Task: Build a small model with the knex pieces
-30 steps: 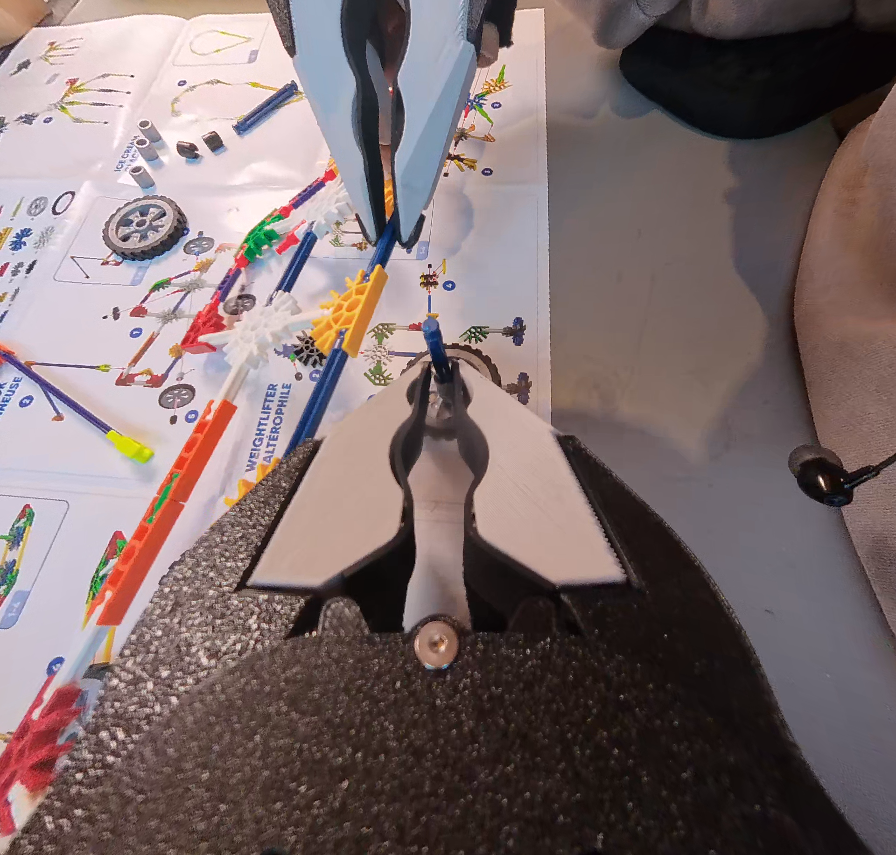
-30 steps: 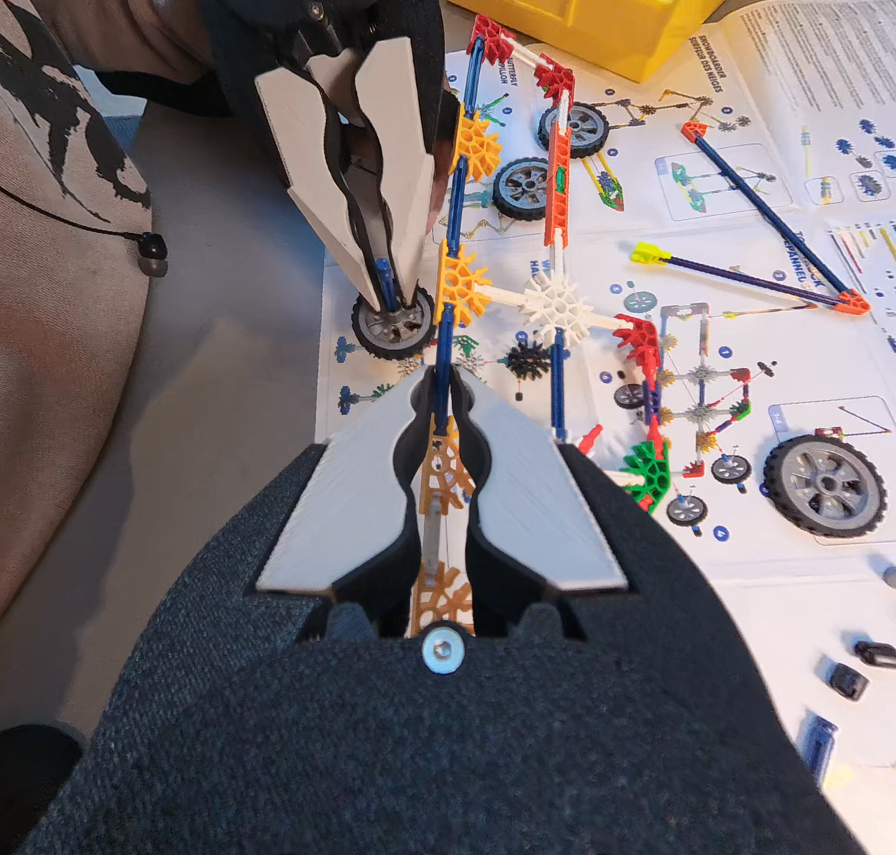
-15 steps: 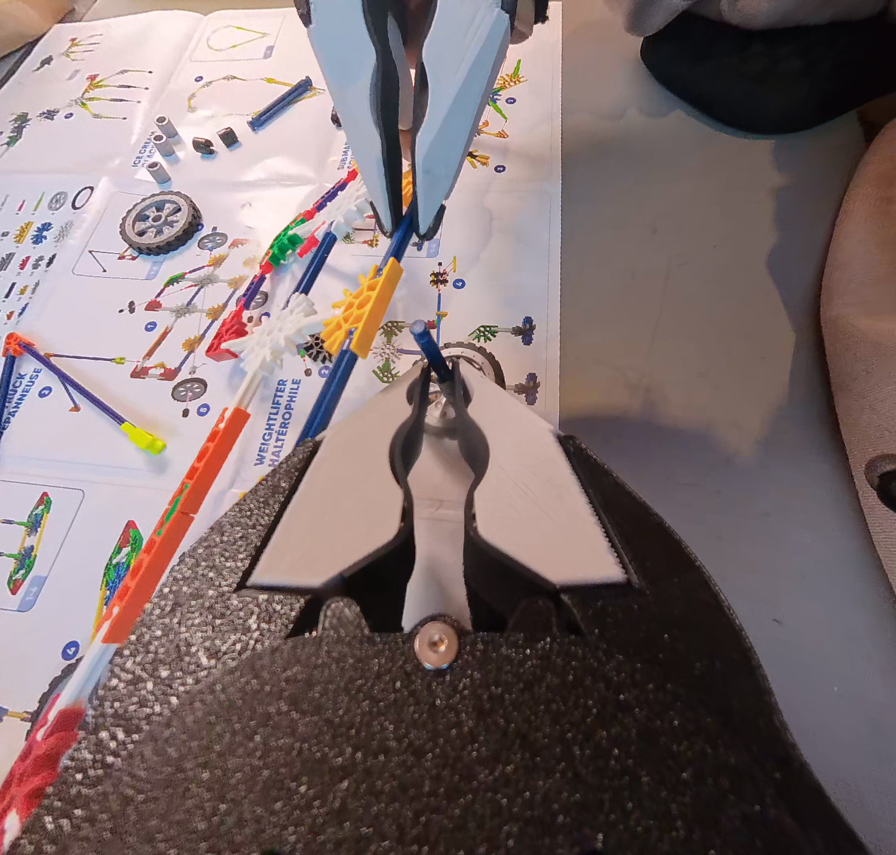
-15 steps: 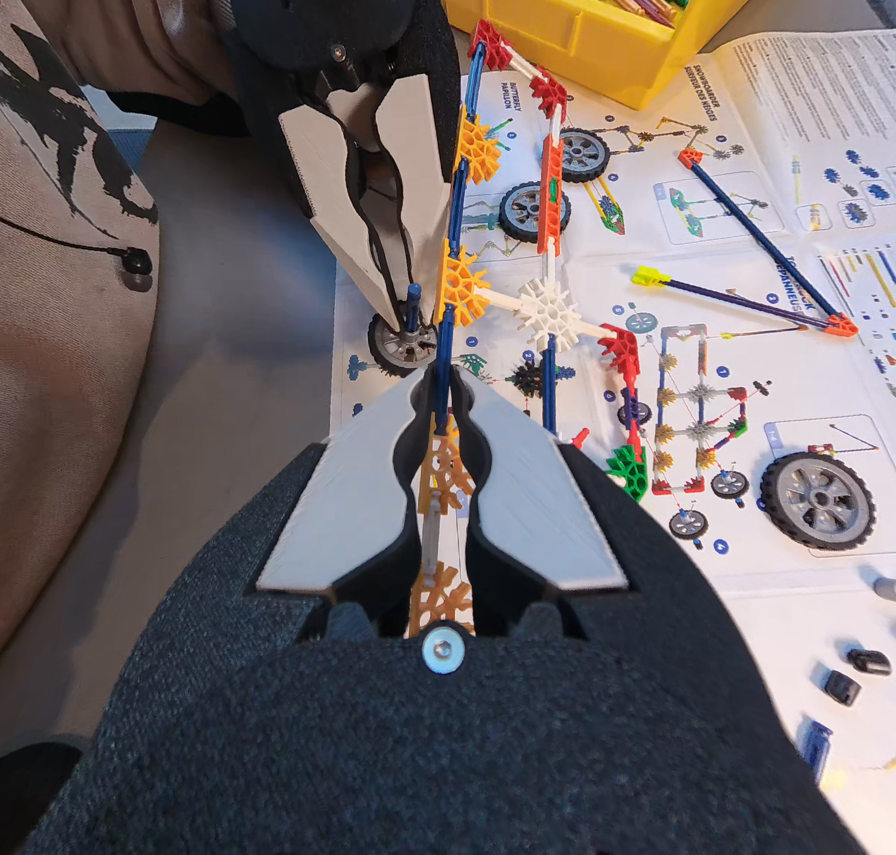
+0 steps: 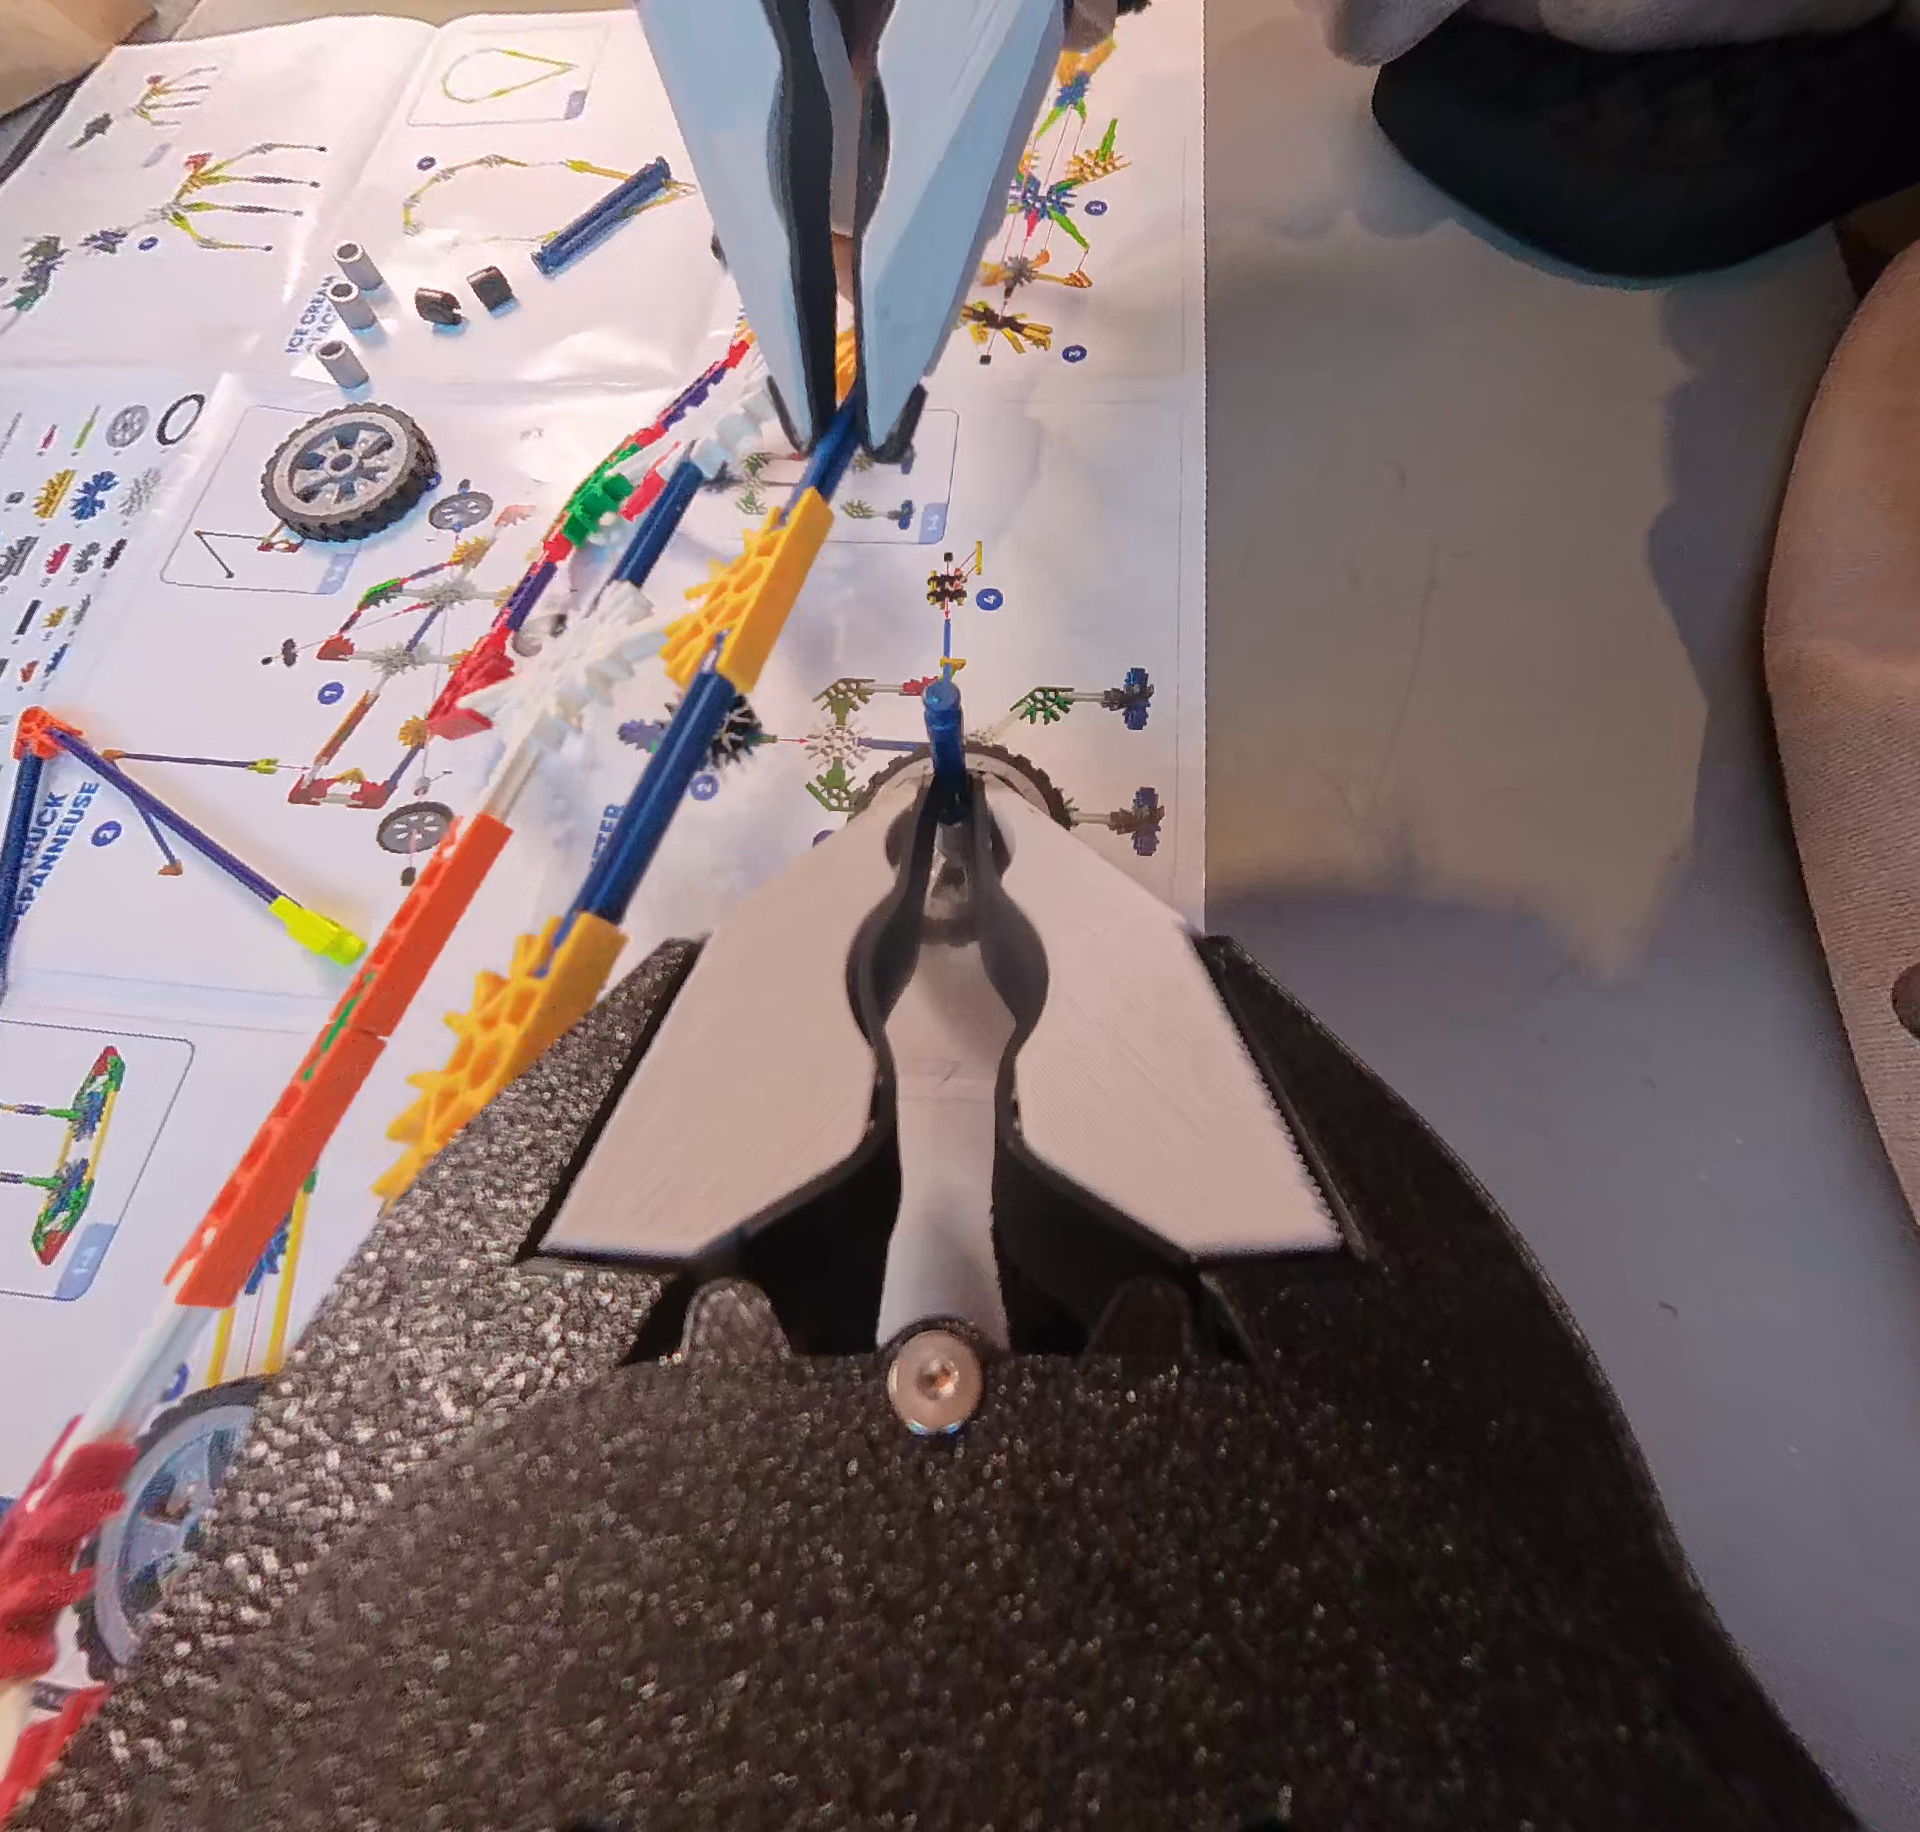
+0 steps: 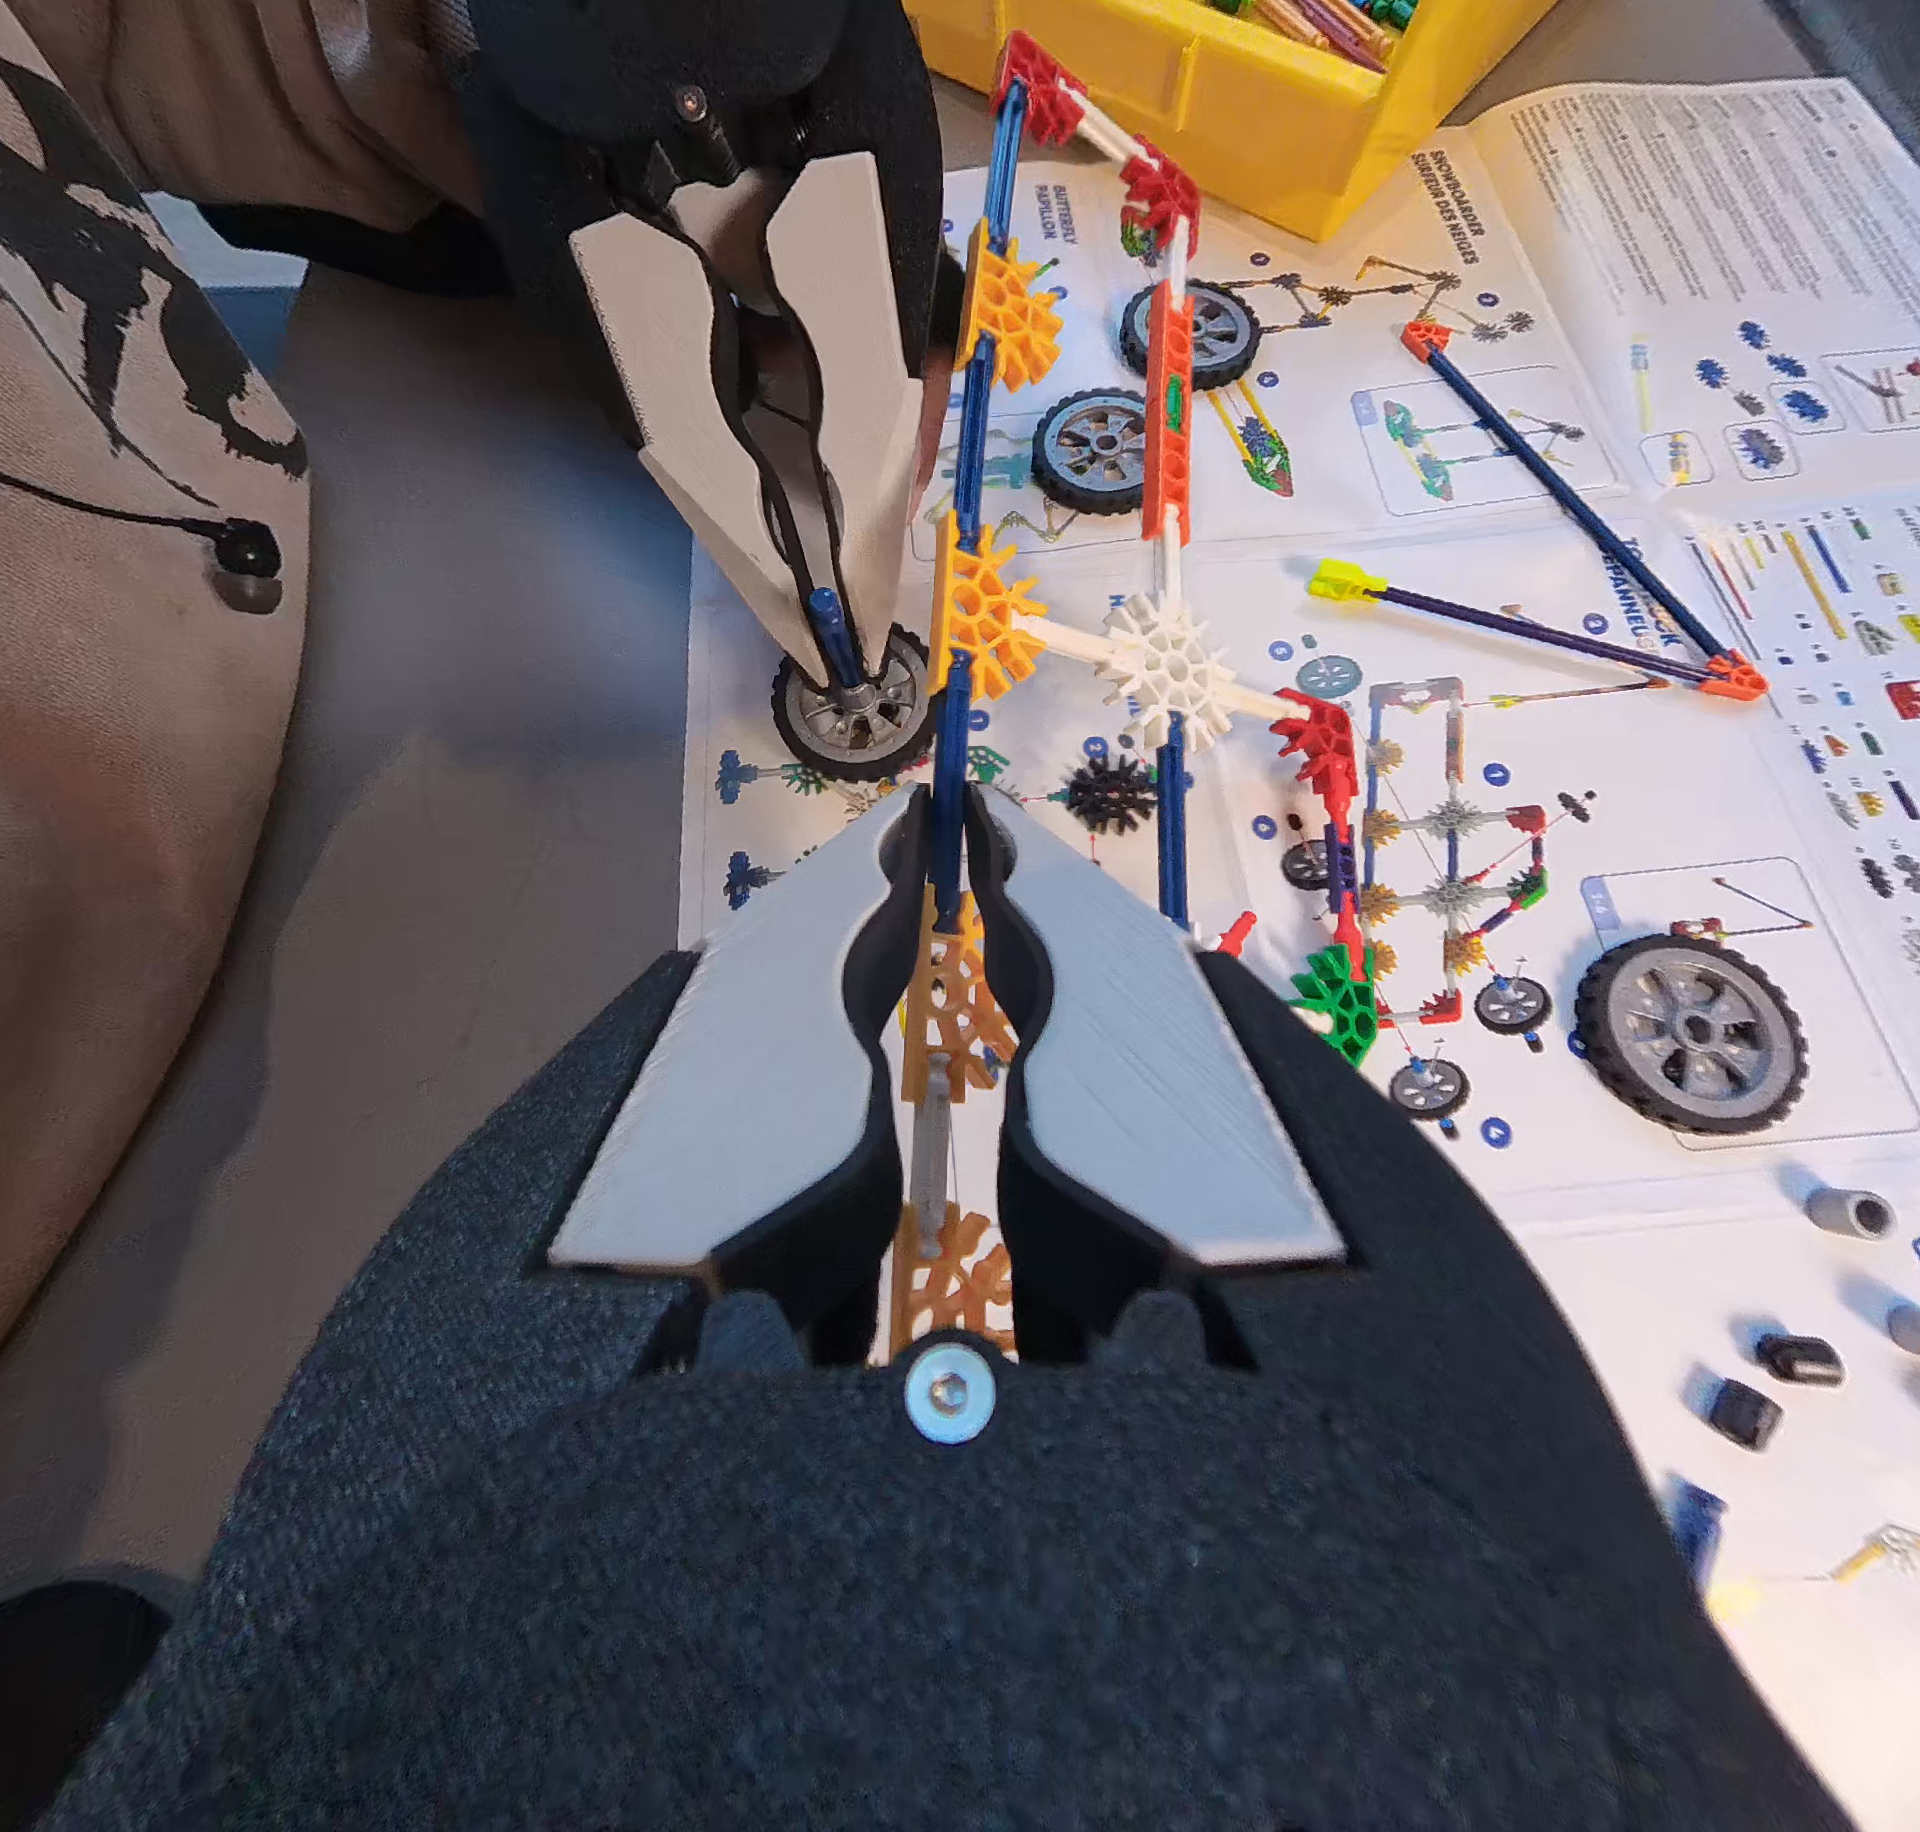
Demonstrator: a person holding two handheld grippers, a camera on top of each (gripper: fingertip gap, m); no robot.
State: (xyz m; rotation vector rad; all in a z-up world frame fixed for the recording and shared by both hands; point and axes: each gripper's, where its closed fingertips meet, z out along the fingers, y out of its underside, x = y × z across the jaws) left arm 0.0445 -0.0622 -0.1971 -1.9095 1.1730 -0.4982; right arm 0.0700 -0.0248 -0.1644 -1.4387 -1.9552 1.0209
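My left gripper (image 5: 948,808) is shut on a short blue rod (image 5: 941,717) that stands in the hub of a grey wheel (image 5: 1023,780) with a black tyre. In the right wrist view this gripper (image 6: 831,662) comes in from the upper left, and the wheel (image 6: 862,717) sits just left of a yellow connector (image 6: 982,619). My right gripper (image 6: 948,808) is shut on a long blue rod (image 6: 951,733) of a rod-and-connector frame with a white hub (image 6: 1164,670), red connectors and an orange bar. It shows in the left wrist view (image 5: 836,432) at the top.
A printed instruction sheet (image 6: 1558,764) lies under everything on a grey table (image 5: 1455,639). On it are a loose wheel (image 6: 1694,1034), a blue rod pair (image 6: 1538,629) and small grey and black pieces (image 5: 353,296). A yellow parts bin (image 6: 1247,89) stands behind. A person's clothing (image 6: 104,691) is at the left. My hands' fingertips stand some 6 centimeters from each other.
Both grippers stay shut. The short blue rod in my left gripper now stands more upright. My right gripper and the frame have shifted slightly; more of the yellow bin shows.
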